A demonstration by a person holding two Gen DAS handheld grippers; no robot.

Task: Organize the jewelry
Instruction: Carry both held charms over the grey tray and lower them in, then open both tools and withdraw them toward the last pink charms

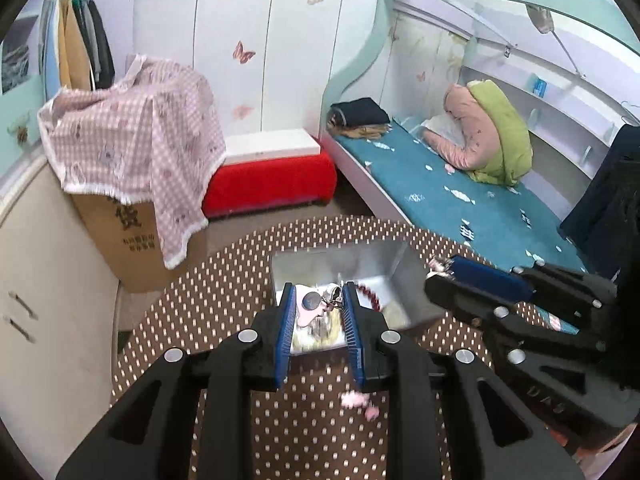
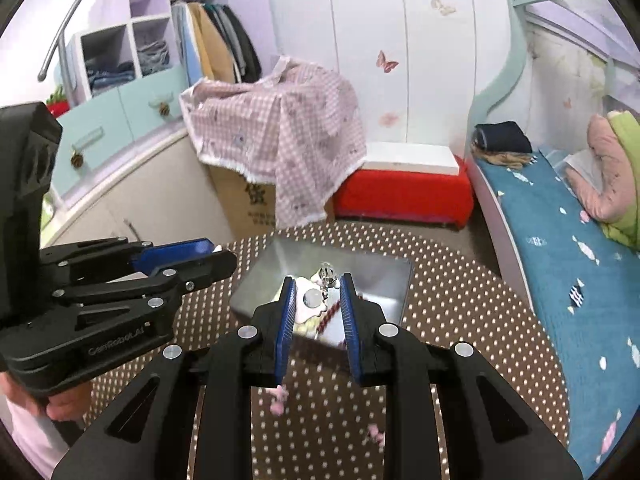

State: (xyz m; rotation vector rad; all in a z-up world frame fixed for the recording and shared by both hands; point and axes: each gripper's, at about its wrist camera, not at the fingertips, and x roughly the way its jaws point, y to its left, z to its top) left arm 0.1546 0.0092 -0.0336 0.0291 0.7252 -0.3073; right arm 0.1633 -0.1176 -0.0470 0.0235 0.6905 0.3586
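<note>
A silver metal tin (image 1: 340, 264) (image 2: 384, 268) sits on the brown polka-dot round table (image 1: 224, 280) (image 2: 460, 312). Both grippers hold one pink card of jewelry with a round disc (image 1: 313, 301) (image 2: 311, 299) and a silver charm (image 1: 334, 296) (image 2: 326, 272) over the tin. My left gripper (image 1: 316, 300) and my right gripper (image 2: 318, 292) each have the card between their blue pads. A red bead string (image 1: 366, 294) (image 2: 330, 314) and yellowish pieces lie inside the tin. The right gripper shows in the left wrist view (image 1: 444, 276), the left in the right wrist view (image 2: 218, 254).
Small pink pieces (image 1: 354, 400) (image 2: 280, 398) lie on the table near me. Beyond the table stand a cardboard box under a pink checked cloth (image 1: 136, 128) (image 2: 280, 132), a red bench (image 1: 272, 176) (image 2: 400, 192) and a teal bed (image 1: 460, 192) (image 2: 568, 240).
</note>
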